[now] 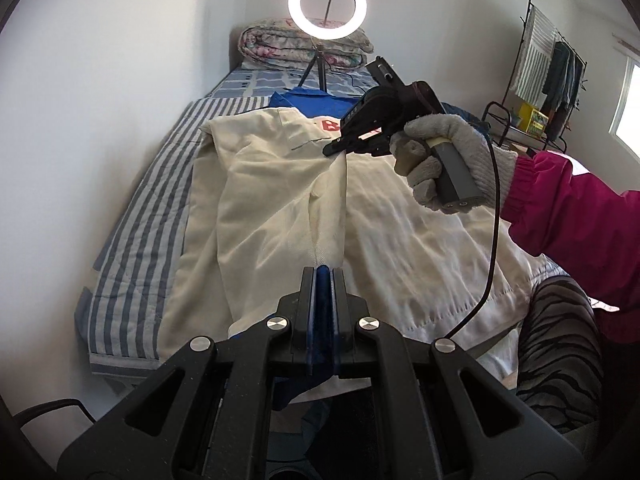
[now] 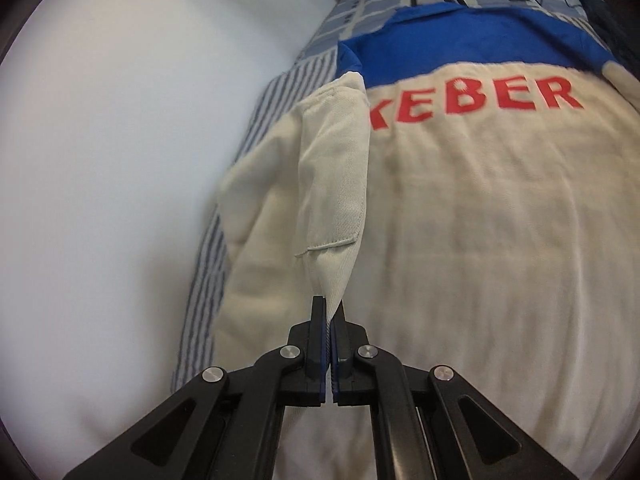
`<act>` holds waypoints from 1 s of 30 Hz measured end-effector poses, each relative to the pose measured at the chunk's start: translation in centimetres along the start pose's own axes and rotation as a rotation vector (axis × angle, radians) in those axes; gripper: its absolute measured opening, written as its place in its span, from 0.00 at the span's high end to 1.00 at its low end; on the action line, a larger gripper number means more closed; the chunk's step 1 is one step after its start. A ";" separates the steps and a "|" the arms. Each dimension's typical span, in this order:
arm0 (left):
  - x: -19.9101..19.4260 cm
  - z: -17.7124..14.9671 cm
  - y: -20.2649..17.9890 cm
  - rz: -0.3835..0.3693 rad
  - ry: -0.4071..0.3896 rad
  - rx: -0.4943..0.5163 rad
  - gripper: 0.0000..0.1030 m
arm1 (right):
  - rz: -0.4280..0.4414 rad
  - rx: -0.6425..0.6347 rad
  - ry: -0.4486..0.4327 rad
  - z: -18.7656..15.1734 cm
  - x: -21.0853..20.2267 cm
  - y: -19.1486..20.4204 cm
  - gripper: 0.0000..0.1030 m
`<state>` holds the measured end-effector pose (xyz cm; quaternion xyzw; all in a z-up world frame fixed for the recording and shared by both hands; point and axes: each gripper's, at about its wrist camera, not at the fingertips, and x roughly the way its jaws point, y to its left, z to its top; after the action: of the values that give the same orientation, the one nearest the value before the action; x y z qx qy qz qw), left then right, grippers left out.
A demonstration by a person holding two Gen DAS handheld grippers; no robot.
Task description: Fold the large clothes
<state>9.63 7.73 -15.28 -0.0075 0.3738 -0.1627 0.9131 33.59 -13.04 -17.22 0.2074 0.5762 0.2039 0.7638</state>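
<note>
A large cream jacket (image 1: pixel 400 220) with a blue yoke and red letters (image 2: pixel 476 98) lies spread on the striped bed. Its left side is folded over toward the middle. My left gripper (image 1: pixel 323 271) is shut on the near end of that folded edge, with cream cloth pinched between the pads. My right gripper (image 2: pixel 330 305) is shut on the far end of the same flap (image 2: pixel 332 184), which rises from its jaws toward the shoulder. In the left wrist view the right gripper (image 1: pixel 331 148) shows farther up the jacket, held by a grey-gloved hand (image 1: pixel 444 148) with a pink sleeve.
A white wall (image 1: pixel 100 100) runs close along the bed's left side. At the bed's head stand a ring light (image 1: pixel 327 4) on a tripod and a folded quilt (image 1: pixel 272 46). A clothes rack (image 1: pixel 552 76) stands at the right. A black cable (image 1: pixel 494 220) hangs over the jacket.
</note>
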 end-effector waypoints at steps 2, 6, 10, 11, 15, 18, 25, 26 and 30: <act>0.0 -0.4 -0.2 -0.018 0.020 0.017 0.96 | -0.027 -0.002 0.024 -0.9 0.8 -1.0 1.00; 0.0 -1.0 -1.2 -0.065 0.050 0.029 0.90 | -0.079 -0.016 0.041 -1.4 1.8 -1.7 1.00; -1.4 -1.5 0.0 -0.111 0.027 -0.047 0.46 | -0.115 -0.054 0.057 -1.4 2.4 -1.1 1.00; -1.8 -1.6 0.7 -0.117 0.022 -0.084 0.46 | -0.132 -0.082 0.062 -1.6 2.2 -0.7 0.98; -1.4 -2.6 5.0 -0.108 0.057 -0.278 0.46 | -0.242 -0.186 0.043 -1.4 1.3 0.4 0.79; 0.1 -3.4 6.9 -0.124 0.104 -0.386 0.46 | -0.240 -0.236 0.002 -1.5 -0.7 1.8 0.69; 4.1 -5.0 7.2 -0.129 0.208 -0.451 0.46 | -0.209 -0.381 -0.054 -0.4 -2.3 6.8 0.58; 4.4 -5.2 7.1 -0.136 0.214 -0.458 0.46 | -0.207 -0.401 -0.062 -0.2 -2.3 7.5 0.56; 5.9 -6.1 7.3 -0.191 0.245 -0.522 0.47 | -0.208 -0.462 -0.085 0.6 -1.5 10.0 0.50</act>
<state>11.52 13.55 -24.65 -0.2573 0.5078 -0.1462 0.8091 33.07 -5.59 -10.36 -0.0246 0.4998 0.2414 0.8315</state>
